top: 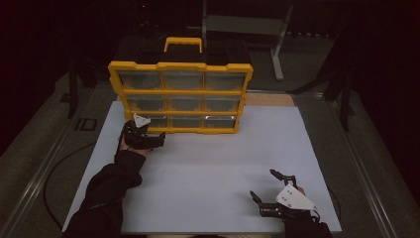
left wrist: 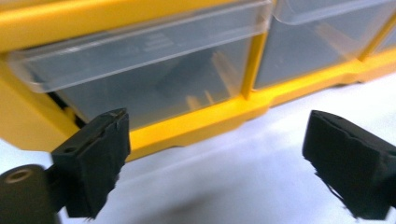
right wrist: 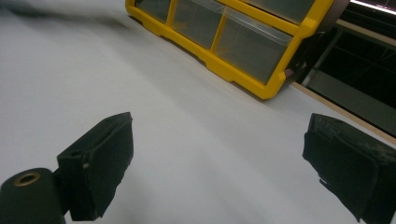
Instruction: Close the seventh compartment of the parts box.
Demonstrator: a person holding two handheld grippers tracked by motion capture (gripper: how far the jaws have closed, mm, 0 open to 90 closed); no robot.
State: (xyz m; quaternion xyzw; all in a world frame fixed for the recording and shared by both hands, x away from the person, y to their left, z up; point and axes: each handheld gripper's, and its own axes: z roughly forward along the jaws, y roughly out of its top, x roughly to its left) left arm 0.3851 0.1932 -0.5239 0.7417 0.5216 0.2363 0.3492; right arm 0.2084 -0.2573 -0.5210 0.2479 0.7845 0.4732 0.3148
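Looks like a lab or recording studio setup, not anybody's home. The white surface (top: 208,168) sits in the middle of the frame under its own light while everything around it goes black. Metal rails (top: 39,168) run along both sides of it, and dark stands (top: 74,84) rise at the upper left and upper right. A grey metal frame (top: 247,25) stands on the floor at the top. A yellow parts organizer (top: 181,96) with clear drawers adds a workshop feel.
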